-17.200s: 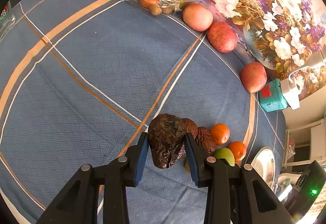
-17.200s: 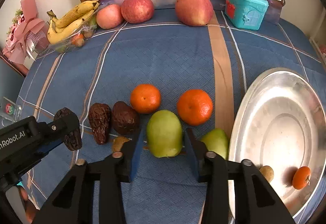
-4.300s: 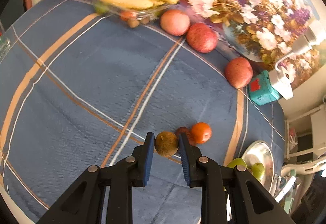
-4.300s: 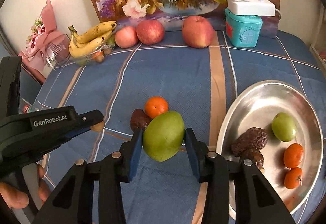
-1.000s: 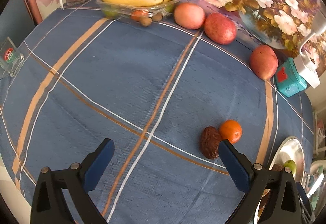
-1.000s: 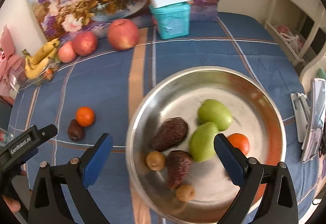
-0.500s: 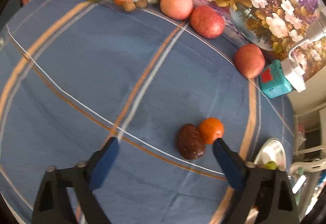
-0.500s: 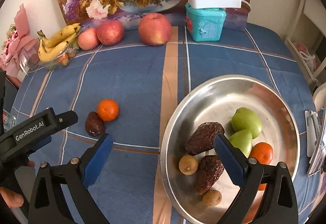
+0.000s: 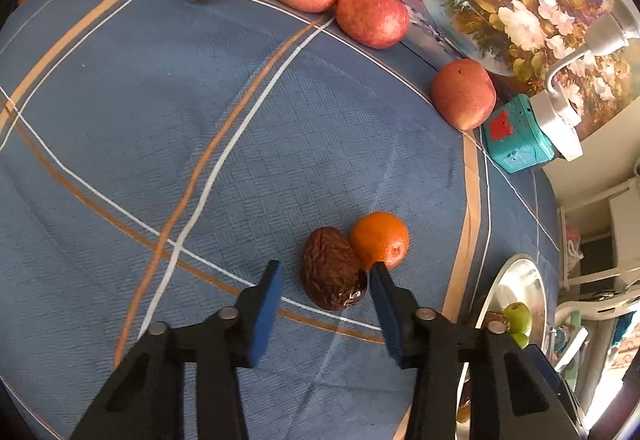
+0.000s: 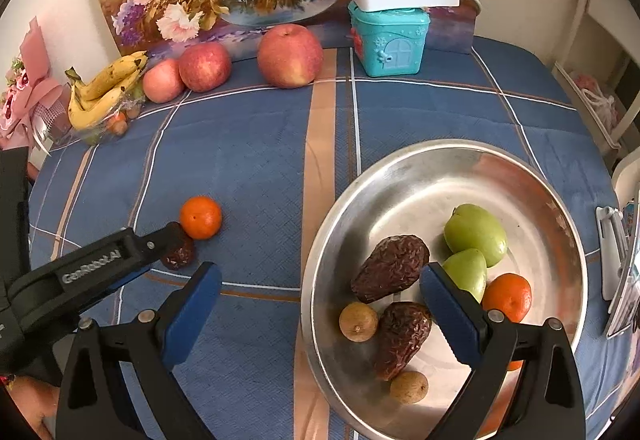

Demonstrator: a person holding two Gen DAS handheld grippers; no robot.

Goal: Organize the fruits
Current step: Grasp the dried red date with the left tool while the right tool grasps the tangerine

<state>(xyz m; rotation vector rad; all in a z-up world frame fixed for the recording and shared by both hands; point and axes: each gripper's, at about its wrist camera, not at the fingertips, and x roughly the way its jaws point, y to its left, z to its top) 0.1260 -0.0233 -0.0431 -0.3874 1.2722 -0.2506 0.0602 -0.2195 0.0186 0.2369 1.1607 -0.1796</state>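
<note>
The left tool (image 9: 325,280) is spread apart around a wrinkled dark date (image 9: 332,274) lying on the blue plaid surface (image 9: 200,120), its pads not clamping the fruit, which touches a small orange (image 9: 380,245). The right tool (image 10: 320,280) hangs released and empty above the near rim of the steel plate (image 10: 420,168) (already holding two dates, two green fruits, oranges and small brown fruits).
</note>
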